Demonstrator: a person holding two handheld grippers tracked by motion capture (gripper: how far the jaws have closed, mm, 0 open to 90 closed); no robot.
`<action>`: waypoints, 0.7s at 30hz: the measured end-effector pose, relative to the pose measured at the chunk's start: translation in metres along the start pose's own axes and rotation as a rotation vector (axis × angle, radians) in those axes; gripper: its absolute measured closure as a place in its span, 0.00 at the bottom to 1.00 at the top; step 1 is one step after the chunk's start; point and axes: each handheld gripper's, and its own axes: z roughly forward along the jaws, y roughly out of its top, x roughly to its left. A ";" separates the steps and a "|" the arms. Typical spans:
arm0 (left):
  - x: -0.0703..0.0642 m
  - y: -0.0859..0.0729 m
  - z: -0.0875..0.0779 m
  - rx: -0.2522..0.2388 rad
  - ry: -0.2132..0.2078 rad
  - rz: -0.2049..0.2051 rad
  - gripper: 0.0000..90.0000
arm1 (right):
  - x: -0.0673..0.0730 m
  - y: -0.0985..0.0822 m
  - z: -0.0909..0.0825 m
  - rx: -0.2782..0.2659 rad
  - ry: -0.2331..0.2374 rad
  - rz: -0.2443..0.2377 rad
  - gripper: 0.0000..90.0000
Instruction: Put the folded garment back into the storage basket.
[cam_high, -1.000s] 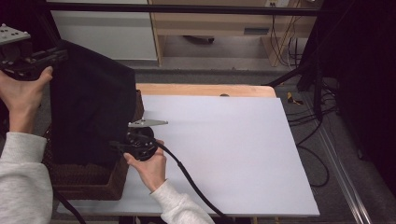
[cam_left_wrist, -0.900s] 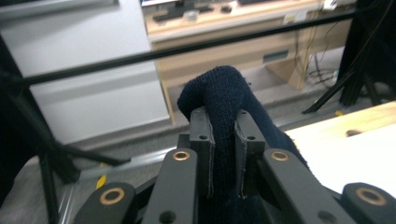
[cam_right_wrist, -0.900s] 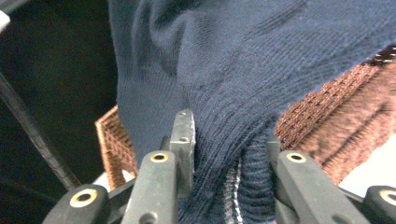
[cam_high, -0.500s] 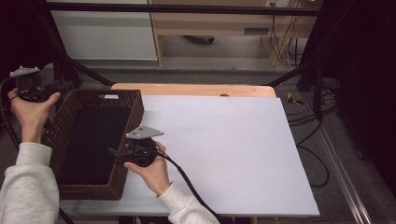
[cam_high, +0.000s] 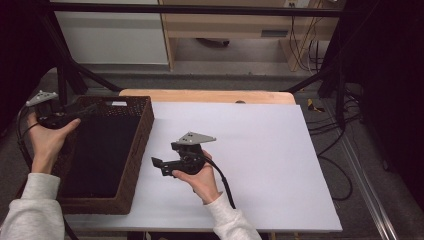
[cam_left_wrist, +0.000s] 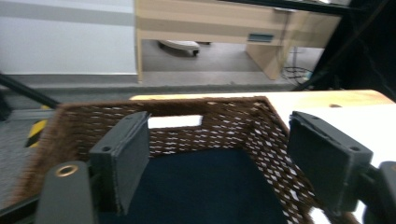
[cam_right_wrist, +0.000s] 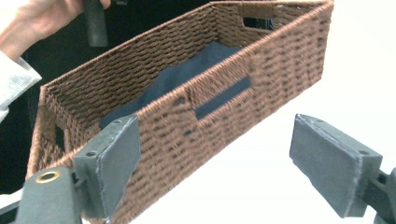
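Note:
A brown wicker basket stands on the left part of the white table, with a dark navy cloth lying inside it. My left gripper hovers over the basket's far left rim. Its jaws have just been opening and nothing is between them. The left gripper view looks past my left gripper into the basket at the cloth. My right gripper is over the table just right of the basket and points at it. Its jaws have also just been opening and are empty. My right gripper faces the basket's side wall, with the cloth behind it.
White tabletop stretches to the right of the basket. A wooden strip runs along the table's far edge. Black frame poles rise behind the basket. Cables lie on the floor to the right, and a wooden desk stands at the back.
The dark cloth hung from both grippers above the basket; now it lies in the basket. Both jaws have opened. The left hand has come down, and the right hand has drawn away to the right.

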 end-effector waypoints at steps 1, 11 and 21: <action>-0.004 -0.001 0.000 0.003 -0.011 0.002 0.19 | -0.003 -0.001 -0.003 0.003 -0.007 -0.008 0.16; -0.043 -0.015 0.000 0.044 -0.098 0.033 0.06 | -0.029 -0.012 -0.035 0.066 0.010 -0.041 0.08; -0.081 -0.022 0.000 0.057 -0.168 0.092 0.03 | -0.051 -0.023 -0.063 0.093 -0.046 -0.053 0.08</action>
